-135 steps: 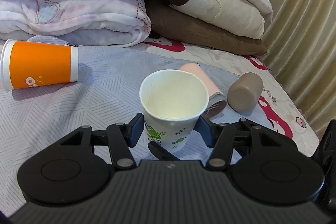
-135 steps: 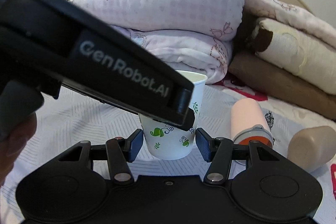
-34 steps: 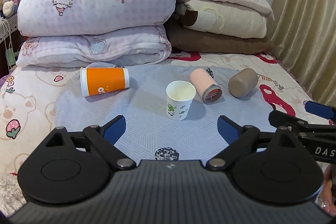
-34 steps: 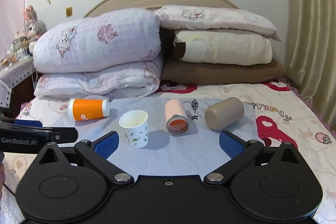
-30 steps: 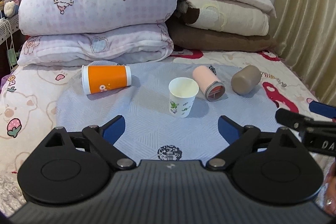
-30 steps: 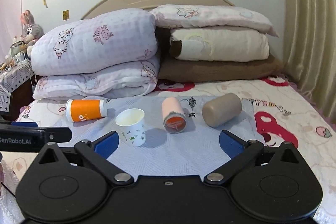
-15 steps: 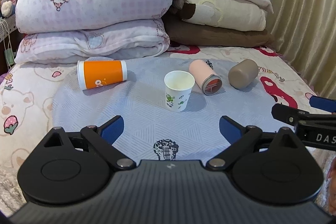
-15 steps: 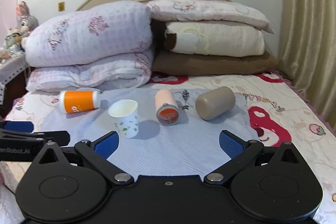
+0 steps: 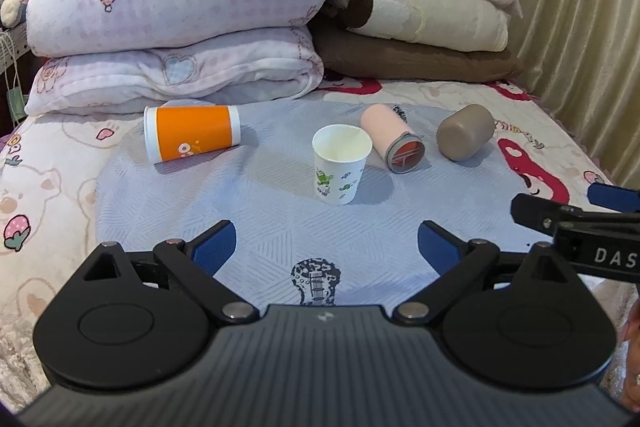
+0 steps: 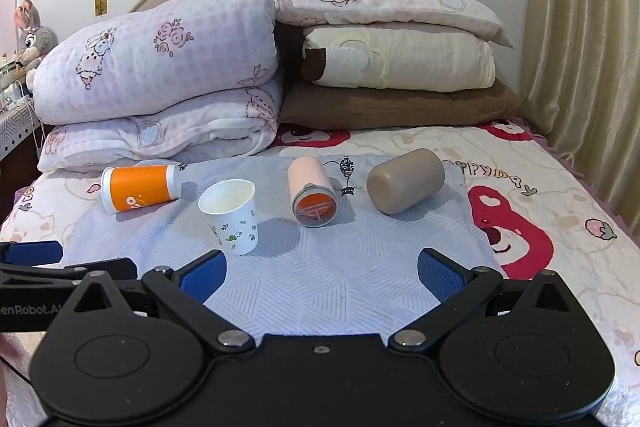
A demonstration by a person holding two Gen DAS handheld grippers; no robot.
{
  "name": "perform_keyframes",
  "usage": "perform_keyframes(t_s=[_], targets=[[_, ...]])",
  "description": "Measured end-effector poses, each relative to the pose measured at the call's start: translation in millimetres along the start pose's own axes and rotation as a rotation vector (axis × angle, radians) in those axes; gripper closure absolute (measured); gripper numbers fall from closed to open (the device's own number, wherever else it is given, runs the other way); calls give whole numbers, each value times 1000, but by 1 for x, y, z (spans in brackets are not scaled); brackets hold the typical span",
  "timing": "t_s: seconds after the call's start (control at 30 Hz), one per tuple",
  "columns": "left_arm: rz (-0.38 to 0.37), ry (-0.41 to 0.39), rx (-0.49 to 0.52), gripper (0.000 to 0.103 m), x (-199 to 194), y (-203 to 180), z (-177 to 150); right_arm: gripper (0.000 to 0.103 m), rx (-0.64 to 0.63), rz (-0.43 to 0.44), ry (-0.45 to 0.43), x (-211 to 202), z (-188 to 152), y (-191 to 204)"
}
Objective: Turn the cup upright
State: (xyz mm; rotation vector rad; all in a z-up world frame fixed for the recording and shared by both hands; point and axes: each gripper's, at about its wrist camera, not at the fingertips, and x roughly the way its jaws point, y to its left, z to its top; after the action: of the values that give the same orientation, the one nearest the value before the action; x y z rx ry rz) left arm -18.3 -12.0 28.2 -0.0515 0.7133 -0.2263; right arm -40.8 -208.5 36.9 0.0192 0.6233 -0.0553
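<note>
Soft bed with a pale blue mat (image 9: 280, 195) on top, big folded quilts (image 10: 160, 75) piled at the back. White paper cup (image 9: 341, 163) standing up, mouth open to the top, in the middle of the mat. Orange cup (image 9: 192, 138), pink bottle (image 9: 394, 143) and brown cup (image 9: 464, 137) lying on their sides near it. Left gripper (image 9: 324, 247) and right gripper (image 10: 320, 271) both spread wide, holding nothing, well back from the cup.

Both views are evenly and brightly lit by soft daylight. Short, faint shadows are cast rightward beside the paper cup (image 9: 341, 163) on the bed (image 9: 48, 179). Edges are bowed by fisheye distortion; focus is sharp throughout.
</note>
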Motion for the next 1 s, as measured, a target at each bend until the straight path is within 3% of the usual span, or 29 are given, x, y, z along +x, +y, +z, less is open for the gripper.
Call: perform_keyframes(t_s=[0.3, 1.0], targets=[[49, 11, -12, 4, 7, 5, -1, 0, 10, -10, -1, -1, -1, -1], [54, -36, -23, 0, 4, 8, -3, 0, 25, -16, -2, 3, -2, -5]])
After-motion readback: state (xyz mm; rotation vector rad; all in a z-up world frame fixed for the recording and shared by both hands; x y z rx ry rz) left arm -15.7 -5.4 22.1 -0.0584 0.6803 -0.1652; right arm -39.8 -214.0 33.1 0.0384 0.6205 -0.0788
